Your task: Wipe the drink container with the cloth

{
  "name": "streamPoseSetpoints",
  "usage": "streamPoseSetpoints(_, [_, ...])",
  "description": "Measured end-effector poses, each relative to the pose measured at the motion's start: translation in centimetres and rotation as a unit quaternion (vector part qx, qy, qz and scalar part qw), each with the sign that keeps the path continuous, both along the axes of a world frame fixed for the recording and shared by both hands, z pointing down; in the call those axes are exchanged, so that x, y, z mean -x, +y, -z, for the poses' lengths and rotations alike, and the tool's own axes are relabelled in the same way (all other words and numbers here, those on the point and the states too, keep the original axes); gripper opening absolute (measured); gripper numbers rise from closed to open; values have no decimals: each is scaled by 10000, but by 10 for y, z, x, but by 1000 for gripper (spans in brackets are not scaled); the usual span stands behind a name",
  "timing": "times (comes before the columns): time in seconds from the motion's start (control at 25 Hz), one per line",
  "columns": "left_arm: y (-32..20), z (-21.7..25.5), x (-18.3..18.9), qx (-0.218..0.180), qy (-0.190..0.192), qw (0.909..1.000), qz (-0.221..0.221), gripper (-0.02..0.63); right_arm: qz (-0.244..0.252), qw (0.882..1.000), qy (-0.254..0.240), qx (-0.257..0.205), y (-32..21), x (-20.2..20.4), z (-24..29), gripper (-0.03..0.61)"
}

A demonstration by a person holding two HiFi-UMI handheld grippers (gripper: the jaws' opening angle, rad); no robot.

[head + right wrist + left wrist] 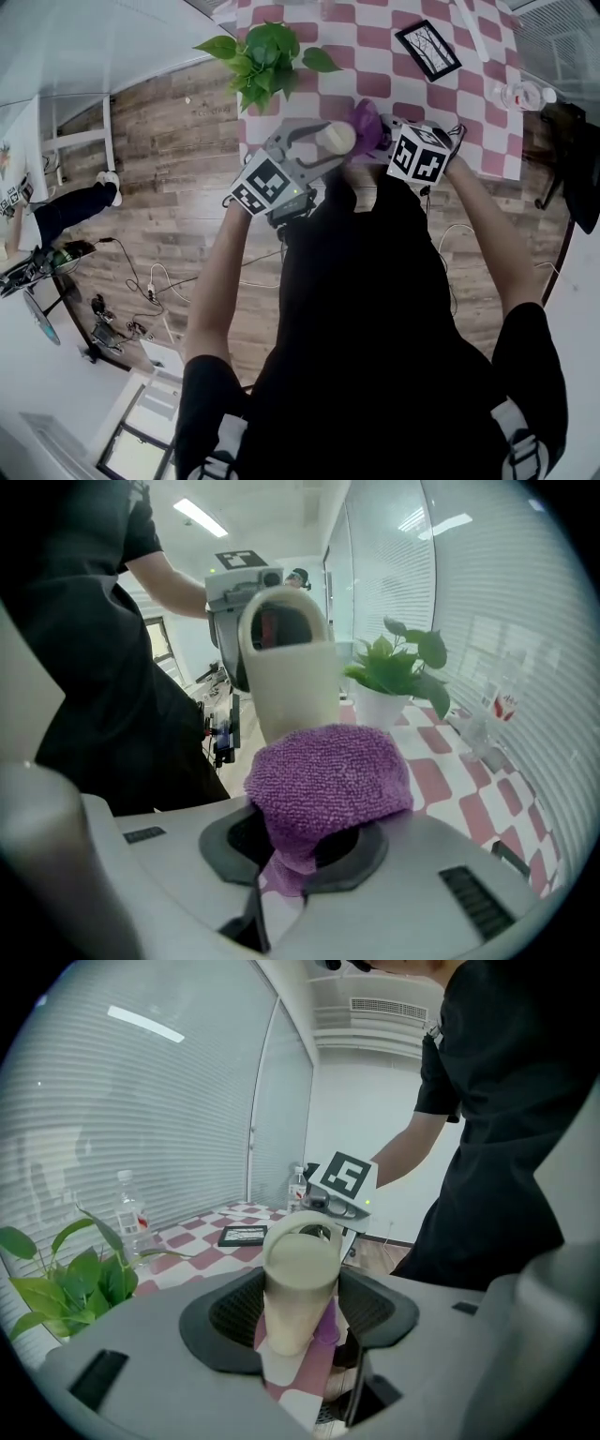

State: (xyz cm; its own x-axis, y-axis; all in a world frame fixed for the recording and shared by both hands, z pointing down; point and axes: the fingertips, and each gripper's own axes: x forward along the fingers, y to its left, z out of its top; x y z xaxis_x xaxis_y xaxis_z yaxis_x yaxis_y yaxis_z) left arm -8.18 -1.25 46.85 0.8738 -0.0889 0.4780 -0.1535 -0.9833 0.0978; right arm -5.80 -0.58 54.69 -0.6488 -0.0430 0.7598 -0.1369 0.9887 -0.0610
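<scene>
Above the edge of the checked counter (375,42), the left gripper (300,1314) holds the cream drink cup (298,1265) up in the air. The right gripper (305,850) is clenched on the purple cloth (328,775), just beside the cup. It looks like wiping is about to start. Next, rub the cloth along the cup's side.

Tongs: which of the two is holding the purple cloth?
The right tongs are the ones pinching the purple cloth. The left tongs grip the cream cup instead.
</scene>
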Motion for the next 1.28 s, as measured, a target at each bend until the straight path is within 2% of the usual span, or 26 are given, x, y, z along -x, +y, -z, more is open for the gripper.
streamPoseSetpoints(0.32, [-5,-2,2,13,157,9997,184,268,-490,9961,-654,-332,-1,8,58,75])
streamPoseSetpoints(0.48, [-5,-2,0,4,183,9996,194,268,-1069,9900,-806,-433,-3,-5,75,75])
streamPoseSetpoints(0.56, [-7,-2,-2,16,192,9996,197,267,-1511,9832,-873,-533,-7,-19,87,74])
streamPoseSetpoints(0.64, [-8,-2,-4,19,213,9996,200,267,-2089,9706,-972,-702,-15,-36,102,74])
streamPoseSetpoints(0.72, [-9,-2,-6,8,227,9996,190,267,-2717,9517,-1101,-908,-21,-54,119,74])
streamPoseSetpoints(0.84, [-9,-2,-8,2,241,9995,182,268,-3553,9158,-1430,-1211,-24,-76,146,74])
streamPoseSetpoints(1.0, [-9,-1,-14,26,393,9991,141,268,-4303,8702,-2055,-1237,-14,-92,173,74])
streamPoseSetpoints(1.08, [-10,3,-16,36,613,9979,202,270,-4459,8581,-2217,-1248,-7,-94,178,74])
streamPoseSetpoints(1.28, [-11,19,-7,85,890,9942,598,287,-4640,8444,-2382,-1223,14,-102,184,74])
